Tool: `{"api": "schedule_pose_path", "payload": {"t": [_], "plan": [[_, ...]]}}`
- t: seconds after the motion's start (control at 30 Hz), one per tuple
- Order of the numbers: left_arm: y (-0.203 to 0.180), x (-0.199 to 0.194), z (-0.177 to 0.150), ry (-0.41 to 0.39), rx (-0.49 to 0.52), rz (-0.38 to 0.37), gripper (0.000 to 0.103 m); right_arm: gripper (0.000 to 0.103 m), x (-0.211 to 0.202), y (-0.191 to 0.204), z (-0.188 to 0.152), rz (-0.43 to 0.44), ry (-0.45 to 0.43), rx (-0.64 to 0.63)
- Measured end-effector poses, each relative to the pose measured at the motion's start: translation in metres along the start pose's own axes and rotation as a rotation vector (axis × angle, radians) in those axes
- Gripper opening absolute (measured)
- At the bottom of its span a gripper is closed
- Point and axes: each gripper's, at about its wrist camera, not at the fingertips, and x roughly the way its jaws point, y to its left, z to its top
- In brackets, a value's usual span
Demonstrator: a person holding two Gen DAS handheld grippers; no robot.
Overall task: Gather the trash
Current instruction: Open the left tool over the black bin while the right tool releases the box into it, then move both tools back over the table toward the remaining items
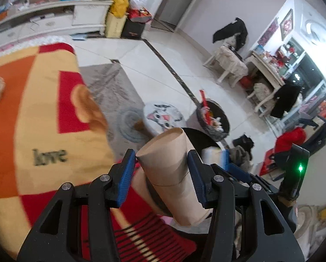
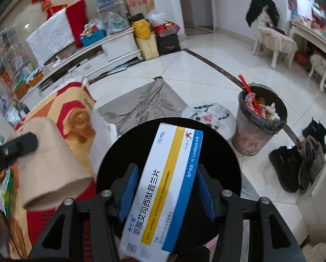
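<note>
White tiled floor point(image 2: 198, 65) with a dark inlaid border is seen across the room. A long white cabinet point(image 1: 54, 19) stands along the far wall, loaded with bags and boxes. A grey rug point(image 2: 145, 100) is spread on the floor between cabinet and bin. A table under an orange, yellow and red cloth point(image 1: 32, 113), printed "love", sits left of the bin. White chairs point(image 2: 274, 41) with dark clothes draped over them are placed beyond the bin, near a side table. A cat-face stool point(image 2: 211, 115) is set just beside the bin, on its left. The bin point(image 2: 259, 122), black-lined, is nearly filled with wrappers, a red stick poking out. Dark shoes point(image 2: 302, 163) lie right of the bin. A black round surface point(image 2: 226, 163) shows below the right gripper, nearer than the bin.

A cardboard tube point(image 1: 169, 170) is pinched by the left gripper point(image 1: 160, 170), short of the bin. A white, yellow and blue medicine box point(image 2: 163, 187) sits between the blue pads of the right gripper point(image 2: 166, 187); a gap is seen at the right pad, jaws loosened.
</note>
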Motion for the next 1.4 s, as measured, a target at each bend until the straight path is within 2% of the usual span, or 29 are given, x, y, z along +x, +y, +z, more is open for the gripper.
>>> {"api": "schedule_pose_path", "payload": {"t": [0.07,0.1,0.33,0.7,0.93,1.4], "plan": [[-0.003,0.008,-0.001,0.022,0.013,-0.010,0.048,0.074,0.002,-0.002,-0.001,-0.003,0.006,0.017],[-0.002,0.009,-0.002,0.028,0.015,-0.004,0.048,0.075,0.001,-0.004,-0.003,-0.002,0.002,0.023],[0.005,-0.003,-0.007,0.021,0.017,0.049,0.048,0.075,0.006,0.003,-0.009,0.010,0.019,0.016],[0.029,-0.033,-0.019,-0.038,-0.013,0.181,0.048,0.075,-0.002,0.046,-0.014,0.048,0.007,-0.066],[0.050,-0.060,-0.031,-0.066,-0.032,0.235,0.048,0.075,-0.006,0.072,-0.021,0.077,0.003,-0.098],[0.082,-0.112,-0.043,-0.122,-0.076,0.286,0.048,0.075,-0.006,0.133,-0.035,0.152,0.025,-0.173]]}}
